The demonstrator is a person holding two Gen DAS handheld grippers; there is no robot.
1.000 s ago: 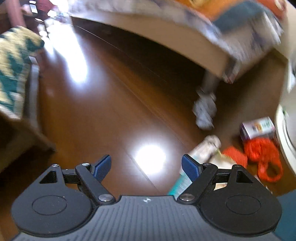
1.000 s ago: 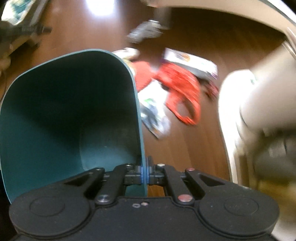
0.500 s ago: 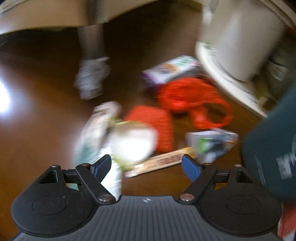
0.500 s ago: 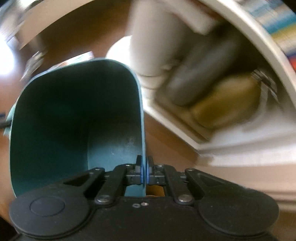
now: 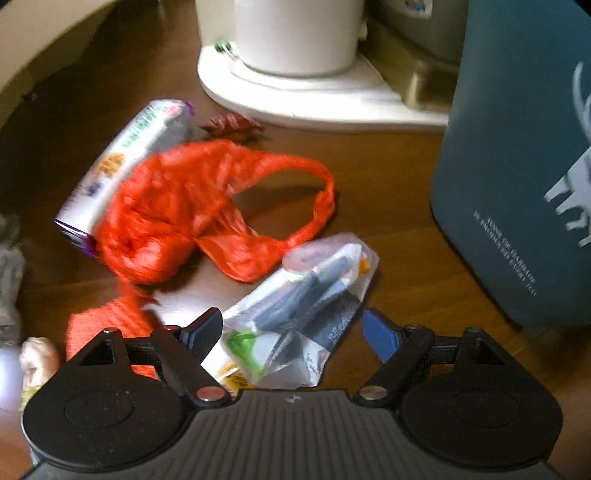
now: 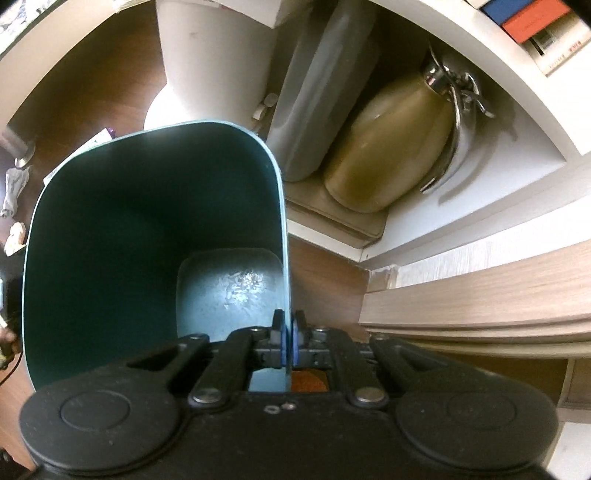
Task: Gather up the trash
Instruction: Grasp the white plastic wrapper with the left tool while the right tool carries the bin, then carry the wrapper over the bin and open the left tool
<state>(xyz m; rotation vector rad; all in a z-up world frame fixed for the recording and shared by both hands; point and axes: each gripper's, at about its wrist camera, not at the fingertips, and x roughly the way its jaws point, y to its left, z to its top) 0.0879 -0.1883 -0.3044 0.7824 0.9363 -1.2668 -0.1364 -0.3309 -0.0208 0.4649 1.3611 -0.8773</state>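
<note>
1. Swung my left gripper down from bare floor; it's now right over the trash, jaws wide, holding nothing, so pickup can start.
2. Left to right: glossy box, stringy orange net, crinkly wrapper between the pads.
3. Right gripper stays pinched on the smooth teal bin wall, bin now parked beside the pile.

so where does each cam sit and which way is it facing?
Left wrist: on the open left gripper, angled down at floor litter: crumpled wrapper, orange net bag, teal bin to the right.
Right wrist: on the right gripper, shut on the bin's rim, looking down into it.
Shared: the teal bin, white pedestal.
</note>
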